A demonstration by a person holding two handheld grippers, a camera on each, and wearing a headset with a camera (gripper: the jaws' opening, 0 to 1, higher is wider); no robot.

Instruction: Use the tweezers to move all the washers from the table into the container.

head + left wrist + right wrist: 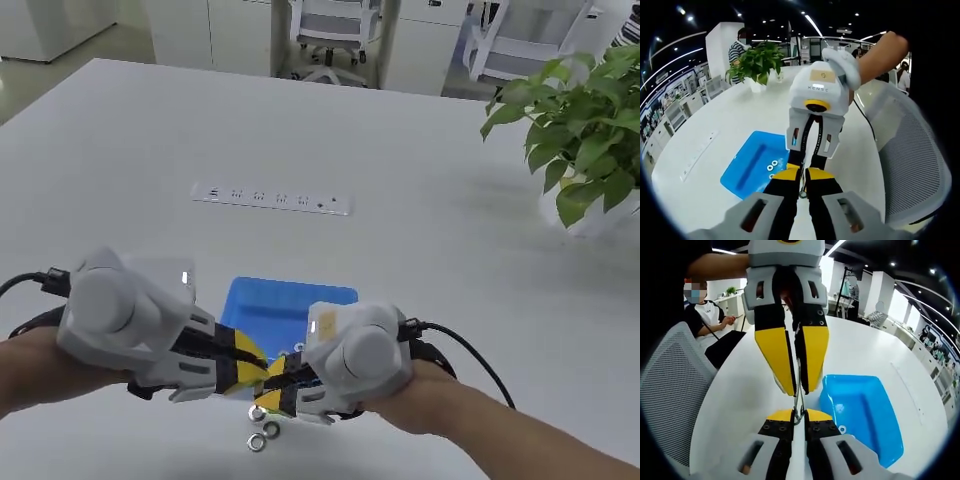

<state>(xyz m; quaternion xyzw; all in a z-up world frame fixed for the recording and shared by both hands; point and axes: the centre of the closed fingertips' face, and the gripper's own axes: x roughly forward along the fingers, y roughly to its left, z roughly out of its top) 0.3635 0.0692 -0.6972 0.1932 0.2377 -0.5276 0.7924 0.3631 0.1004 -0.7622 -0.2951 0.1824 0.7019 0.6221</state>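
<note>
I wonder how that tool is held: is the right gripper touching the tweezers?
Touching. In the right gripper view the right gripper pinches the tweezers by their end, no gap.

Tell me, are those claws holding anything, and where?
Both pinch the thin silver metal tweezers: right gripper at one end, left gripper farther along.

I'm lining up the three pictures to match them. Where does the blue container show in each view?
Head view: blue container low centre, its near side partly hidden.
Left gripper view: lower left of centre, washers inside.
Right gripper view: lower right.
Shared landmark: power strip beyond it, in head and left gripper views.
</note>
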